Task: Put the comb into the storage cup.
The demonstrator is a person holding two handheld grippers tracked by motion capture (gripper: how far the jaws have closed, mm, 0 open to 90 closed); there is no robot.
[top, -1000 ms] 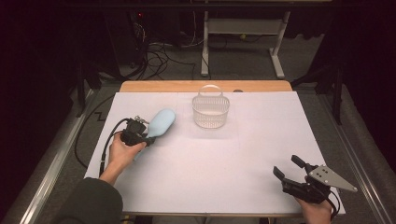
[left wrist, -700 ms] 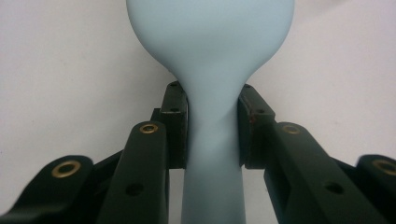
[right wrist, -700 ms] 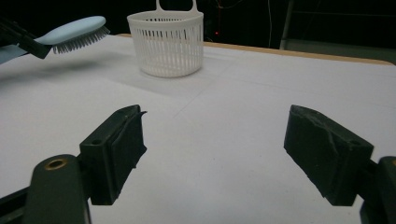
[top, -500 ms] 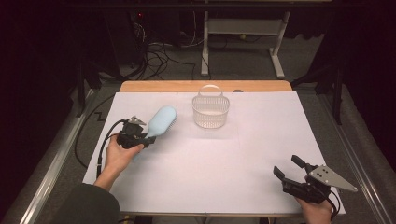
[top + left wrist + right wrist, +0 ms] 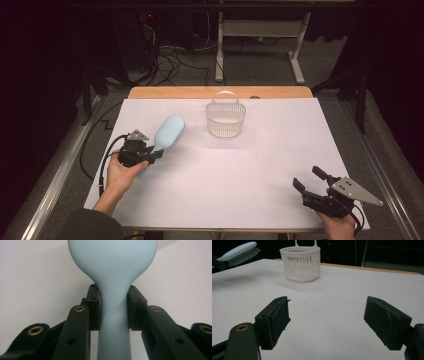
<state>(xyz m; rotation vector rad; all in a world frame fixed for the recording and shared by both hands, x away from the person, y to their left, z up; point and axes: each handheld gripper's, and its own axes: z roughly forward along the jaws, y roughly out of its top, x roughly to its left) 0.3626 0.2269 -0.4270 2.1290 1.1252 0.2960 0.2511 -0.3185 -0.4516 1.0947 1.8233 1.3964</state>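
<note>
left gripper (image 5: 150, 153): fingers clamped on the light blue hairbrush (image 5: 168, 133) handle
right gripper (image 5: 311, 180): fingers wide apart, nothing in them
basket (image 5: 225, 116): white, far side of the bench (image 5: 240, 175)

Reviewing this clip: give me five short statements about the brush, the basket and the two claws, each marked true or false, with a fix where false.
1. The left claw is shut on the handle of the light blue hairbrush. True.
2. The right claw grips the white basket. False: its jaws stand wide apart, empty, near the table's front edge.
3. The hairbrush lies inside the basket. False: it is held to the basket's left, apart from it.
4. The basket stands upright near the far edge of the white table cover. True.
5. The brush's bristles face downward in the right gripper view. True.
</note>
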